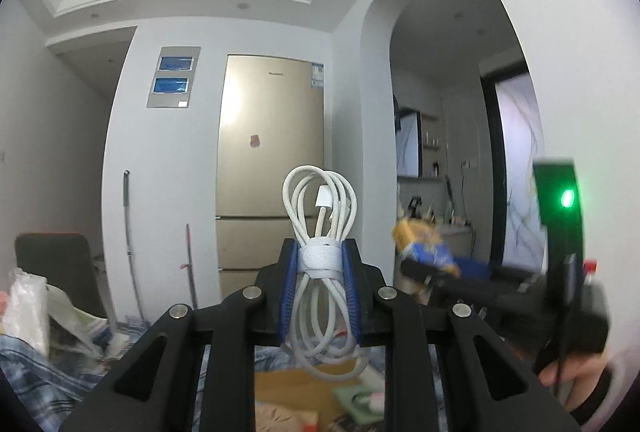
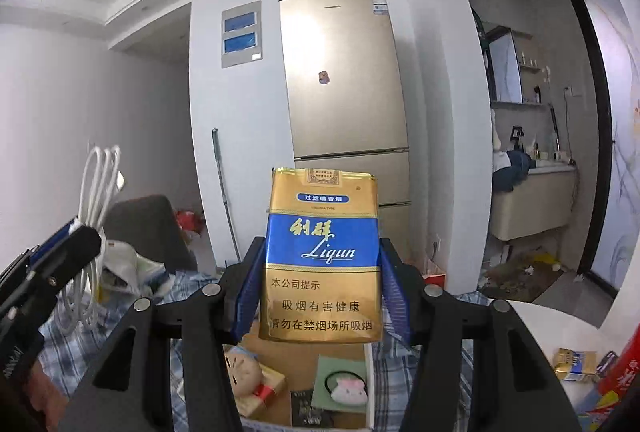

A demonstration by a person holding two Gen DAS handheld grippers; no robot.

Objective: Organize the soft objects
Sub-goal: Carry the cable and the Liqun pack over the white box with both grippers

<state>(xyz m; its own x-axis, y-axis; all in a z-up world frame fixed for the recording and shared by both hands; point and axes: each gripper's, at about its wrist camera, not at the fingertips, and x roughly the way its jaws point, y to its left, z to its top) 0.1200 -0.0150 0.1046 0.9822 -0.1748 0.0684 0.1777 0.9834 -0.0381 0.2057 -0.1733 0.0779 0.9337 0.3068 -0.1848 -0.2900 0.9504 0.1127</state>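
I hold both grippers raised in front of a gold fridge point(image 1: 270, 168). My left gripper point(image 1: 319, 264) clamps a coiled white cable point(image 1: 320, 228) at its wrapped waist — the blue pads point(image 1: 289, 286) press either side, loops standing upright above and hanging below. My right gripper point(image 2: 320, 276) squeezes a gold-and-blue cigarette pack point(image 2: 320, 256) upright between its blue pads point(image 2: 246, 292), label facing the camera. In the left view the right gripper point(image 1: 424, 266) appears blurred to the right with the pack point(image 1: 424, 244); in the right view the left gripper point(image 2: 72, 236) sits at the left edge with the cable point(image 2: 94, 192). Below lie a plaid cloth point(image 2: 80, 336) and an open box point(image 2: 296, 360) holding a small plush point(image 2: 351, 388) on a green card, with a second pack point(image 2: 574, 364) off to the right.
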